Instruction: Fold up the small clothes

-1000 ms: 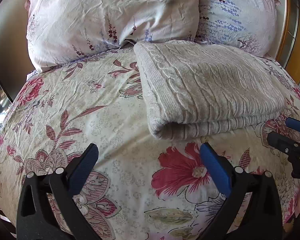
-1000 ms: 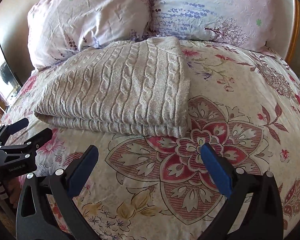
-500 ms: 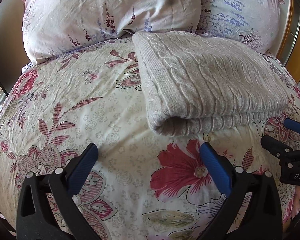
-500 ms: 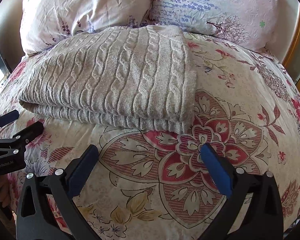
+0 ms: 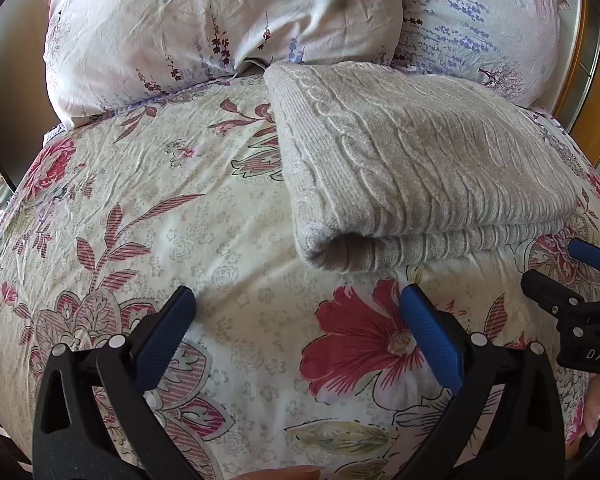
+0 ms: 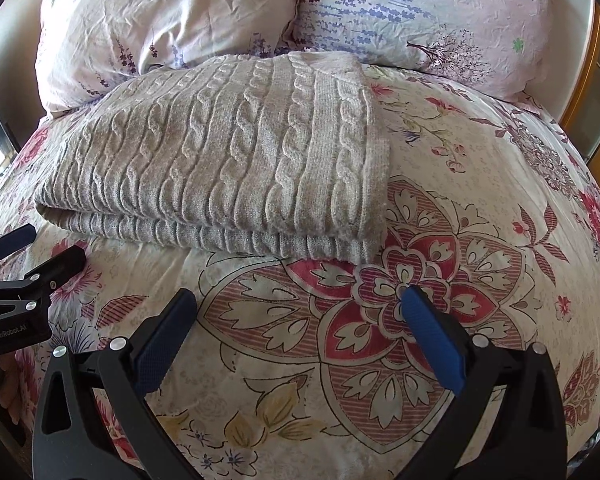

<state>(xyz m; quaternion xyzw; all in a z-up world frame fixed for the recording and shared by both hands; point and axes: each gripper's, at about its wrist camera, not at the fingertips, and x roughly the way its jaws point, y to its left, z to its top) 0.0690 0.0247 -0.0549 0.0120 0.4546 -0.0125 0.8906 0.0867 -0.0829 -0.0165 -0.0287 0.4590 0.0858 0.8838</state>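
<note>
left tool (image 5: 296,316) released, blue pads wide apart, hovering over the floral bedspread (image 5: 180,220), holding nothing. in the right wrist view the same tool sits at the left edge, "genrobot.ai" printed on its black body. folded grey cable-knit sweater (image 5: 412,168) lies flat on the bed, far edge up against the two pillows: left pillow (image 5: 220,20) pale pink with dark sprigs, right pillow (image 5: 480,20) with lavender print. sweater's near folded edge is just beyond both tools, touching neither; fold roll faces the left tool. right tool (image 6: 300,316) also released, pads wide apart, empty, over a red flower motif on the bedspread. in the left wrist view it shows at the right edge, partial lettering "das" readable. wooden frame (image 6: 580,80) at far right.
</note>
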